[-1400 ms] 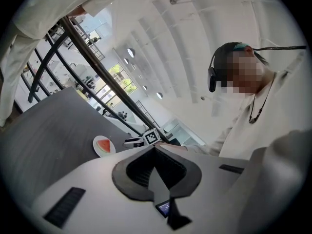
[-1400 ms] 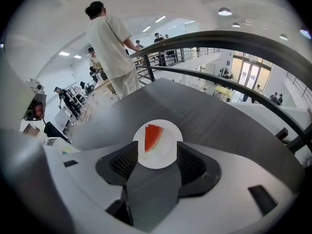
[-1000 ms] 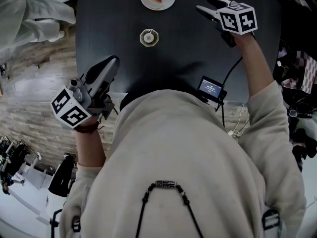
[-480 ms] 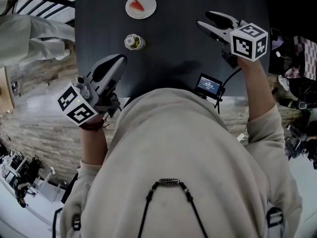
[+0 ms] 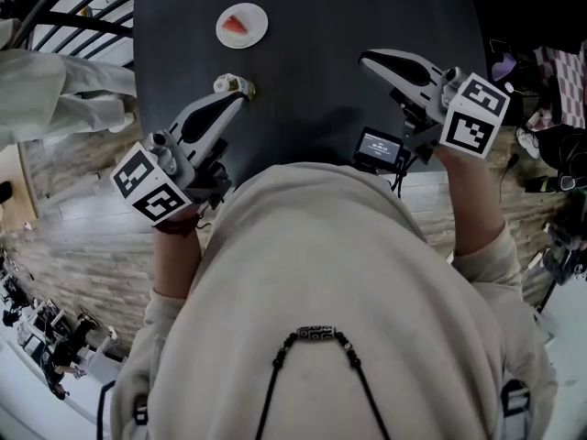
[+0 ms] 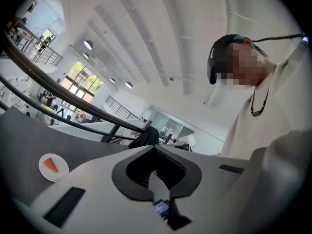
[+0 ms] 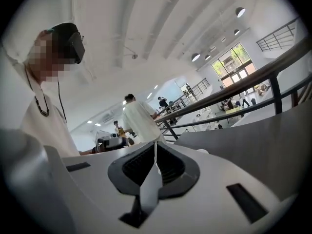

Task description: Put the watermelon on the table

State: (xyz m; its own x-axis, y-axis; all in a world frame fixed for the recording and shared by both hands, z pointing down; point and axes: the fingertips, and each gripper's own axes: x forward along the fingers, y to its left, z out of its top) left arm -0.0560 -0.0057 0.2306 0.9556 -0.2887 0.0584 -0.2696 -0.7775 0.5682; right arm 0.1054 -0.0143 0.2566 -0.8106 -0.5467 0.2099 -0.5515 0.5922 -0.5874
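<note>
We cannot tell what the small pale object [image 5: 226,83] at eleven o'clock on the table [image 5: 321,26] is; the left gripper [image 5: 240,98] covers part of it. The person's torso [image 5: 321,273] hides the table's six o'clock edge.

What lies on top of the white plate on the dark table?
One red watermelon slice lies on the white plate, and nothing else. The part of the plate under the slice is covered.

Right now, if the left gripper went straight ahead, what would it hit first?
Probably the cup: from above, the left gripper points right at it. Height is unclear, so it might pass over. The plate lies further off.
</note>
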